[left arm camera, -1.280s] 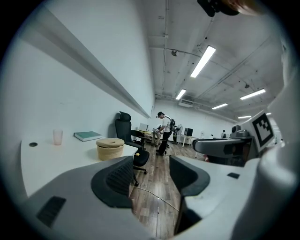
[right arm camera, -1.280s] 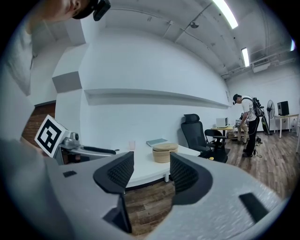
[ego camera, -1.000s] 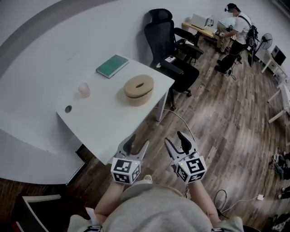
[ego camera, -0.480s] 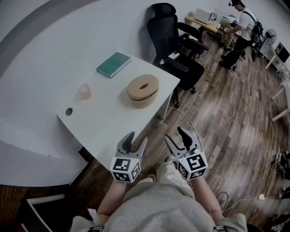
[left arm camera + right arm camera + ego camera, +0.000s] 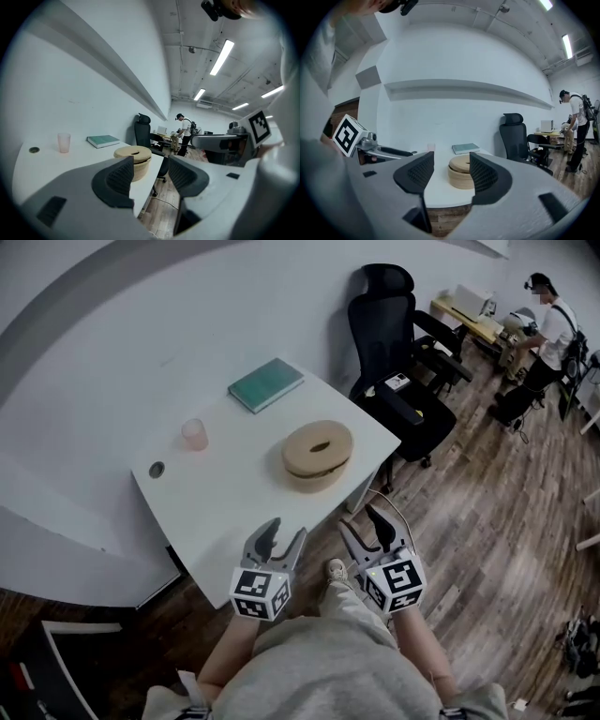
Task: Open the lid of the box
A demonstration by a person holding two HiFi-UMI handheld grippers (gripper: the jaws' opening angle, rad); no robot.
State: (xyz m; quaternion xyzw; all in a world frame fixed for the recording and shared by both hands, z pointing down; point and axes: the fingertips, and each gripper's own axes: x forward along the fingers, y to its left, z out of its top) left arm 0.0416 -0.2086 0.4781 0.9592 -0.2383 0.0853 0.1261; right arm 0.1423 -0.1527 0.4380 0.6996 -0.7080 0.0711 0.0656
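A round, tan box [image 5: 318,459] is seen on the white table [image 5: 225,512], close to the table's edge on the side of the black office chair [image 5: 401,352]. The box is closed: its lid [image 5: 298,452] is seated flat on top, and an oval hole is cut in the lid's middle. What the box holds cannot be told, since nothing is shown through the hole. Beyond the box, toward the wall, a green book [image 5: 267,384] is laid flat, well apart from it. A pale pink cup [image 5: 194,434] is stood upright to the left of the box, also apart from it, and whether anything is in the cup cannot be made out. Both grippers are held on the near side of the box, off the table's front edge and above the wooden floor [image 5: 469,521]. The left gripper [image 5: 281,538] is pointed toward the box with its fingers [image 5: 117,176] spread and nothing between them. The right gripper [image 5: 364,529] is held just beside the left one, its fingers [image 5: 419,171] likewise parted and empty, with the box framed in the gap between them but far off and untouched. Far behind the box, past the chair, a person [image 5: 553,329] is seen standing at another desk.
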